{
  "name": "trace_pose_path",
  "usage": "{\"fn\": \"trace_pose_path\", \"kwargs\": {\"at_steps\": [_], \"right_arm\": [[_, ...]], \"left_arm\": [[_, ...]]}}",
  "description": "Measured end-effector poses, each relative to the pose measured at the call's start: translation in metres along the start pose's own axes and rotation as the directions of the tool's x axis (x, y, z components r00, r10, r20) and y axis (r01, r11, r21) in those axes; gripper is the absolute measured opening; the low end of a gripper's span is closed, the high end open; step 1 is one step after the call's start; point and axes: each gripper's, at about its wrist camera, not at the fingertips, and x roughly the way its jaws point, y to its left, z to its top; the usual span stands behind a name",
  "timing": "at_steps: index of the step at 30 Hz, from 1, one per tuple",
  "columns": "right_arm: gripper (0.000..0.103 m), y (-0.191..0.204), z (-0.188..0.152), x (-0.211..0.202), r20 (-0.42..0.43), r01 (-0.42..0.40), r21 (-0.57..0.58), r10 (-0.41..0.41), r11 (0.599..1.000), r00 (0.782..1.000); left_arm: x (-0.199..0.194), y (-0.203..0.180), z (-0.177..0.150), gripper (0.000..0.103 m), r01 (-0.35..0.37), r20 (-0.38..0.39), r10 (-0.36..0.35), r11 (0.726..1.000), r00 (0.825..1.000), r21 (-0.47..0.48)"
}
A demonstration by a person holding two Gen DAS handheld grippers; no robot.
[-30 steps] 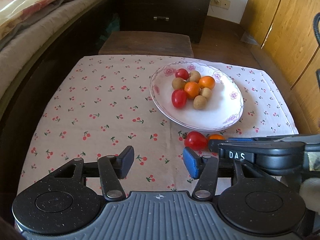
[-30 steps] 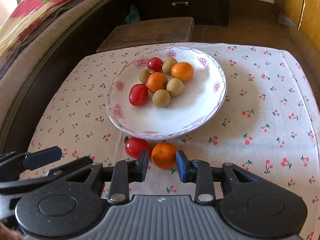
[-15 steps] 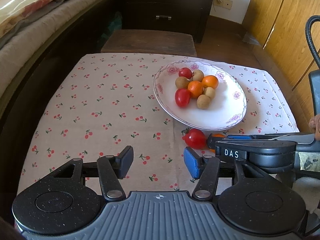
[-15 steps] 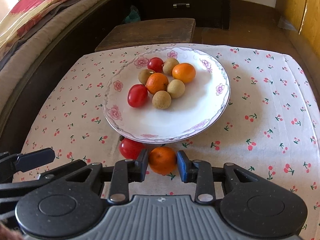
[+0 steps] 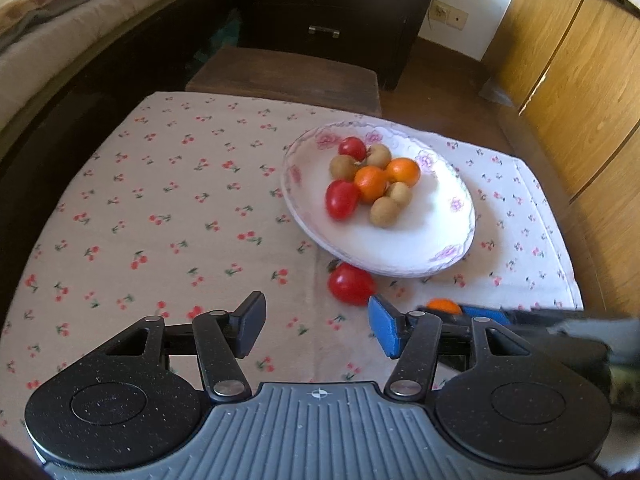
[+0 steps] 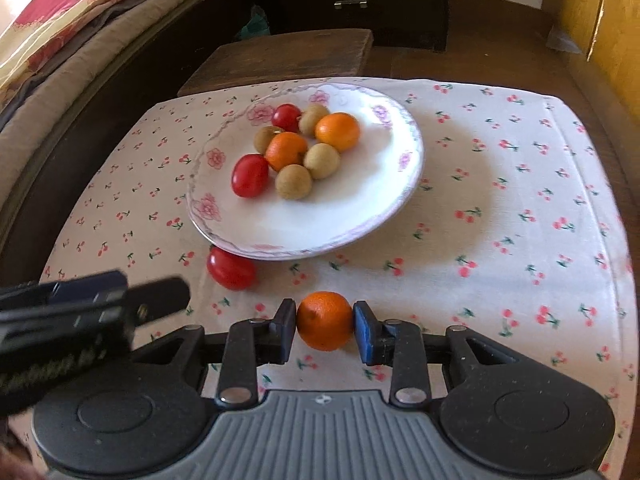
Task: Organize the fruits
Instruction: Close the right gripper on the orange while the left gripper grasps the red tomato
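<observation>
— Fruit mostly sits on the plate (image 6: 404,184) already?
— Yes; right gripper (image 6: 325,326) pinches an orange (image 6: 325,320) off the cloth, one tomato (image 6: 231,268) remains beside the rim, left gripper (image 5: 316,330) spread empty

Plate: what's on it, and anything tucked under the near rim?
On the plate: two red tomatoes, two oranges, four brown longan-like fruits, clustered. A third tomato lies on the cloth, partly under the near rim. Whatever else is beneath the plate is hidden.
</observation>
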Motion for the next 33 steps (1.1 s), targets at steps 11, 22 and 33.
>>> {"fn": "trace_pose_path", "kwargs": {"at_steps": [11,22,33], "right_arm": [[0.033,-0.025,-0.008,-0.021,0.027,0.005,-0.001,-0.005,1.000,1.000],[0.032,-0.037,-0.011,-0.021,0.017,0.004,0.012,-0.004,1.000,1.000],[0.032,-0.031,-0.014,-0.023,0.008,0.002,-0.013,-0.002,1.000,1.000]], "left_arm": [[0.030,-0.019,0.002,0.065,-0.010,-0.004,0.010,0.999,1.000,-0.049],[0.052,-0.027,-0.002,0.058,-0.080,0.009,0.080,0.996,0.997,-0.039],[0.044,-0.018,-0.007,0.042,-0.061,0.009,0.061,0.998,0.998,-0.029]]}}
